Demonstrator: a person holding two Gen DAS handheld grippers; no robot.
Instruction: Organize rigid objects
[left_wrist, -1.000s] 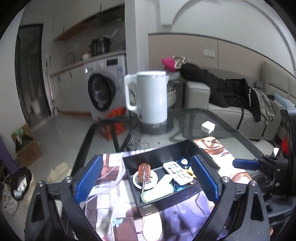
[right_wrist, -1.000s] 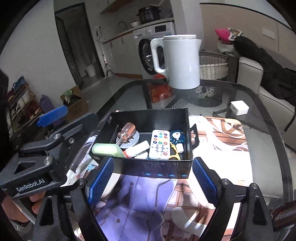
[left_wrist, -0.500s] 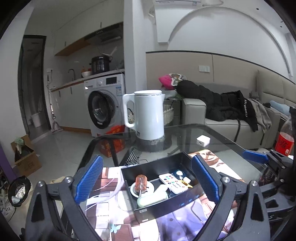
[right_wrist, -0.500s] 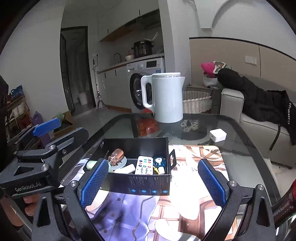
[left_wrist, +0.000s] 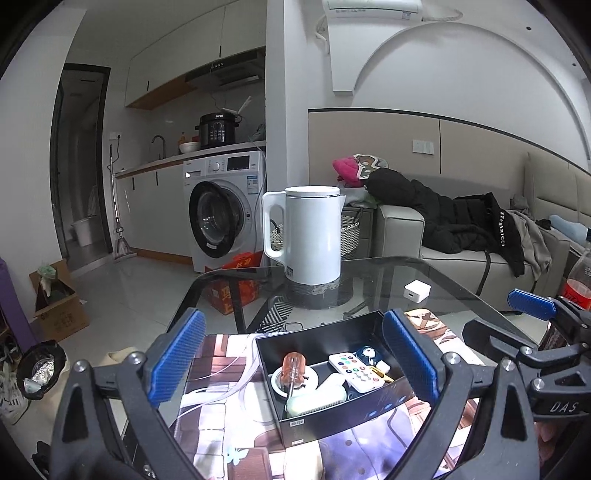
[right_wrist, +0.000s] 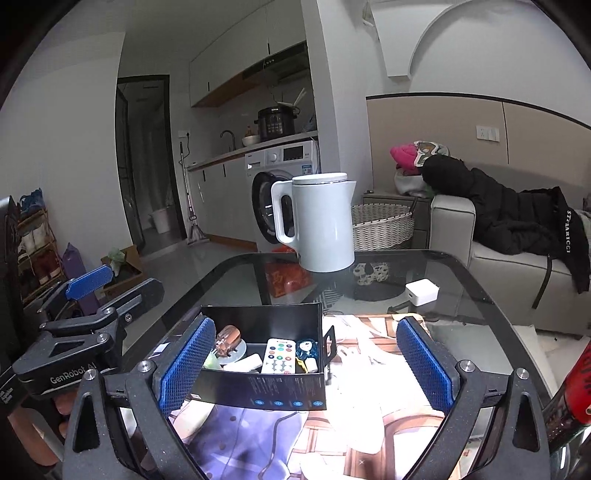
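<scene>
A black open box (left_wrist: 332, 417) stands on a printed mat (left_wrist: 229, 406) on the glass table. In it lie an orange-handled screwdriver (left_wrist: 293, 367), a white remote (left_wrist: 356, 373), a pale green item (left_wrist: 314, 400) and a blue keychain (left_wrist: 367, 352). My left gripper (left_wrist: 293, 360) is open, held back from the box with nothing between its pads. My right gripper (right_wrist: 306, 360) is also open and empty, facing the box (right_wrist: 258, 387) from its long side. The remote (right_wrist: 277, 356) and screwdriver (right_wrist: 229, 338) show there too.
A white kettle (left_wrist: 314, 236) stands on the far part of the glass table (left_wrist: 388, 273), with a small white charger (left_wrist: 417, 290) to its right. A red-labelled bottle (right_wrist: 576, 384) is at the right edge. A sofa, a woven basket and a washing machine lie beyond.
Both grippers have tilted upward and drawn back, so the box sits lower and smaller in both views. The right gripper's jaws have spread wider.
</scene>
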